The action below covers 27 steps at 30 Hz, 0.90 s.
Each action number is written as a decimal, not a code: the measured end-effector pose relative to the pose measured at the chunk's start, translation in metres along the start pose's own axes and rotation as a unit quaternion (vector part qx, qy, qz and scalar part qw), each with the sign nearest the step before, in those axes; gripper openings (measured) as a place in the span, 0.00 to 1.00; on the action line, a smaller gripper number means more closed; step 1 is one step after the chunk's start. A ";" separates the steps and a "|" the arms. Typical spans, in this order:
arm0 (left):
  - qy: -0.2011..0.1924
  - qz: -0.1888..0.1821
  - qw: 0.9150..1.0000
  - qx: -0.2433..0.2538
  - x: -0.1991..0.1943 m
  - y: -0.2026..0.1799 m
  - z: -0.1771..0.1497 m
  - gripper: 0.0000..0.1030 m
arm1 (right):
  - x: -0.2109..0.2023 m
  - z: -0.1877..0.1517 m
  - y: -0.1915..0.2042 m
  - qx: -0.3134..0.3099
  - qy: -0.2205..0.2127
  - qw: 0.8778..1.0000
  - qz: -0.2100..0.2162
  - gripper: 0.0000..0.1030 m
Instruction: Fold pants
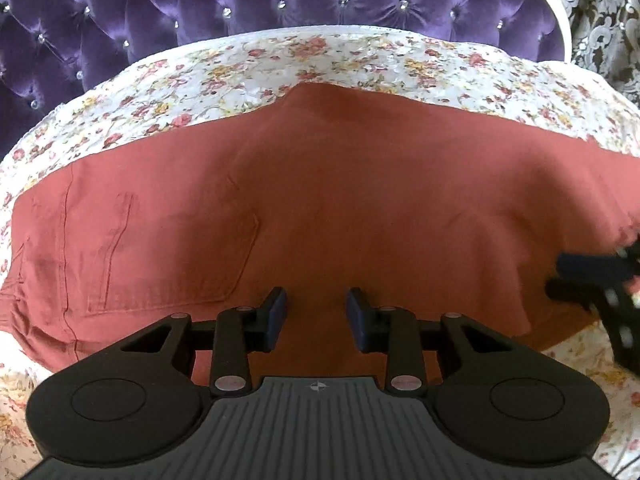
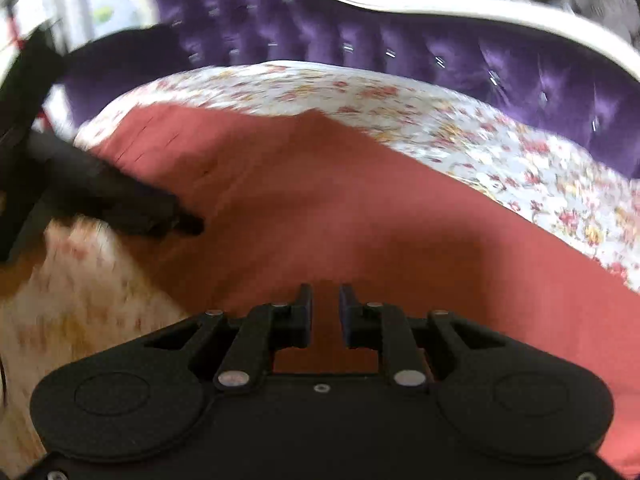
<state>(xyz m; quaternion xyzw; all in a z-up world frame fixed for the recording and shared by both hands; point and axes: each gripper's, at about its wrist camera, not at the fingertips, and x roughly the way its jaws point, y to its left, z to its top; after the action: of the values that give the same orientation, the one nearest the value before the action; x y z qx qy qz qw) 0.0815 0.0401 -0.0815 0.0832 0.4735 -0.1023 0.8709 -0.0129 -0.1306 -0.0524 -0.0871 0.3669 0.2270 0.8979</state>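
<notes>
Hovering both claws over the rust-red pants (image 1: 320, 200), which lie spread on the floral bedsheet (image 1: 280, 60) and fill the middle of both views. Your left claw (image 1: 316, 316) sits at 6 o'clock in its view, jaws moderately apart, nothing between them, red cloth directly below. Your right claw (image 2: 325, 312) shows a narrower gap, also empty; that view is motion-blurred, so whether the tips touch the fabric can't be told.

Handling, as a judgement: soft woven cotton-like cloth, light, limp, no stiffness, will drape and bunch when lifted. Not slippery, not fragile. The back pocket (image 1: 172, 260) at 8 o'clock and the seam lines near the waistband end at 9 o'clock look thicker, so pinch there or at the near edge for a firmer bite. Take the edge in a shallow pinch so you catch only the layers you want; a single-layer grab will likely drag the rest crooked.

Around: tufted purple headboard (image 1: 240, 4) across 12 o'clock, patterned wallpaper (image 1: 600, 8) at 2 o'clock. In the left view the right claw's body intrudes at 3 o'clock; in the right view the left claw's body lies at 9 o'clock over the cloth. Those two may cross paths during a fold. Loose bedsheet may get pinched along with the pants.
</notes>
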 end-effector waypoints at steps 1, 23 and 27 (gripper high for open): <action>0.004 -0.002 1.000 -0.002 0.001 0.002 0.001 0.32 | 0.000 -0.001 0.006 -0.015 -0.002 1.000 0.001 0.25; 0.047 -0.020 0.999 -0.017 -0.003 0.027 0.024 0.31 | 0.000 -0.005 0.047 -0.183 -0.025 0.983 -0.023 0.08; 0.039 -0.021 0.999 -0.002 -0.006 0.023 0.017 0.32 | 0.019 -0.020 0.054 -0.218 0.013 0.976 -0.025 0.11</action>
<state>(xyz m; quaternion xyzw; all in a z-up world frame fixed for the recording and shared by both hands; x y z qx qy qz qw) 0.0979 0.0587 -0.0664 0.0754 0.5087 -0.1158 0.8498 -0.0390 -0.0825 -0.0801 -0.2927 0.3183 0.2779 0.8578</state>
